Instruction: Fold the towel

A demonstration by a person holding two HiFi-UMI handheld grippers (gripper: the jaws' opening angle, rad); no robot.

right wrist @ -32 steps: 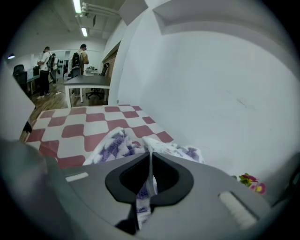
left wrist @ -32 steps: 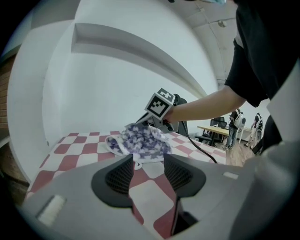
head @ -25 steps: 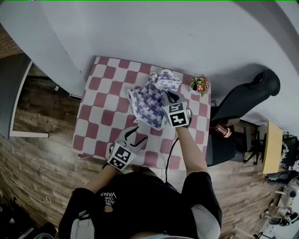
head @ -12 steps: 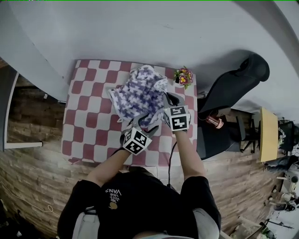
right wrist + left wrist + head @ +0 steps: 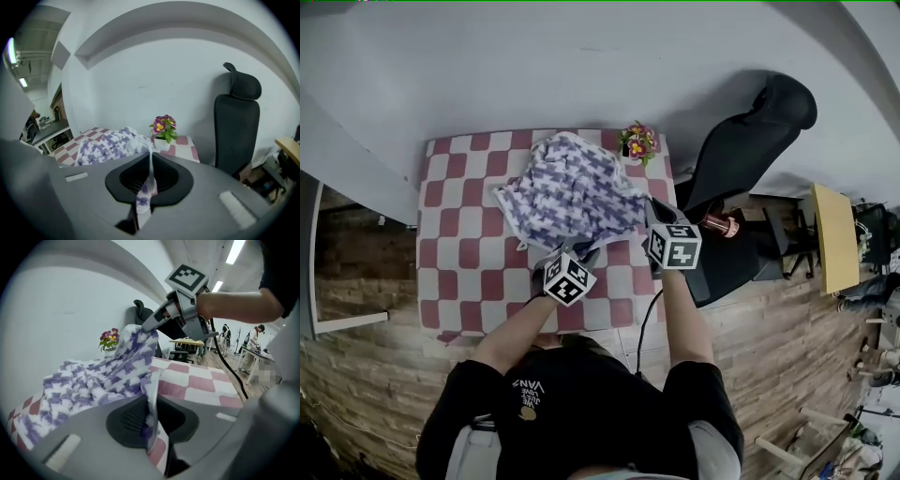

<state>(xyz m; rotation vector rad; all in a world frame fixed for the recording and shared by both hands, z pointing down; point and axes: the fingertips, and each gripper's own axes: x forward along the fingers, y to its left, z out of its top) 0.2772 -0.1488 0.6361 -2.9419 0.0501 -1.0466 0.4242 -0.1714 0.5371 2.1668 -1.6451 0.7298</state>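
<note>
Towel (image 5: 572,187), purple-and-white houndstooth, lies rumpled on red-checked tablecloth (image 5: 450,244), its near edge lifted. Left gripper (image 5: 581,253): jaws have just been closing with the towel's near hem between them, apparently pinched. Right gripper (image 5: 656,217): jaws clamped on the towel's right corner. Potted flowers (image 5: 636,143) at the table's far right corner; black office chair (image 5: 750,131) beside it.

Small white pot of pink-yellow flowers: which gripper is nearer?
Right. The right gripper is close by the pot; the left gripper, jaws just closing on the purple-white towel, is farther left.
</note>
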